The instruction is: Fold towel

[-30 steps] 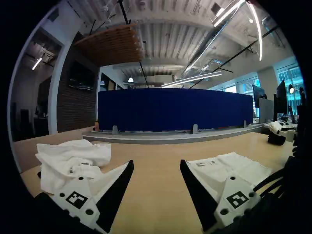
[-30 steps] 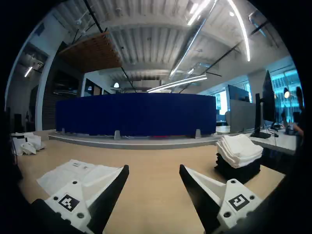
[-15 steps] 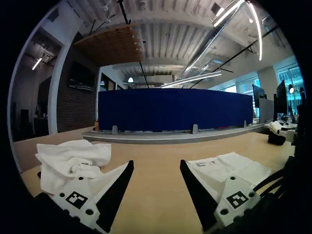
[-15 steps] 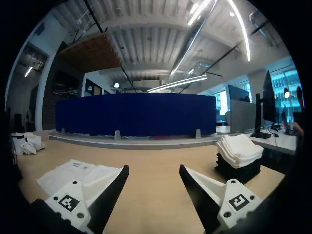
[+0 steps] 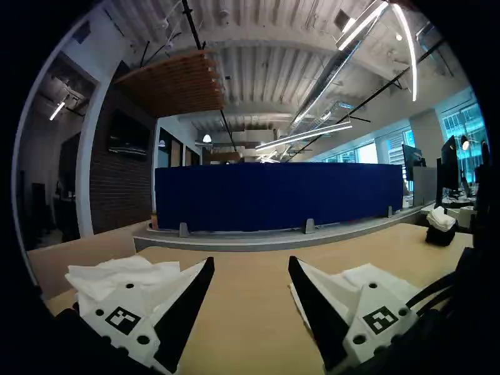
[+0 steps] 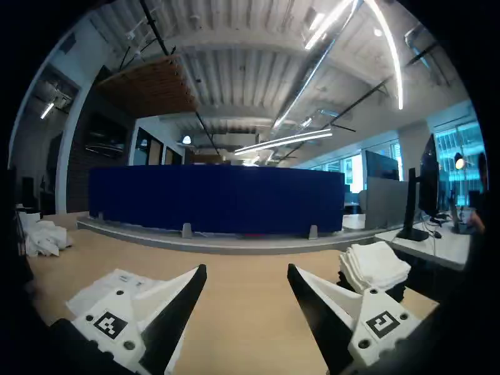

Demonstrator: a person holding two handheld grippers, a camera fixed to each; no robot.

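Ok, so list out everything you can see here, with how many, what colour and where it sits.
table: one, light wood, under everything
flat towel: one, white, spread on the table, between the two grippers
crumpled towel heap: one, white, on the table beyond the left finger of the left gripper
folded towel stack: one, white, on the table's right side
black base: one, under the folded towel stack; what it is can't be told
partition: one, dark blue, along the table's far edge
monitor: one, dark, on the next desk to the right
left gripper: one, white with black fingers, open, holding nothing
right gripper: one, white with black fingers, open, holding nothing
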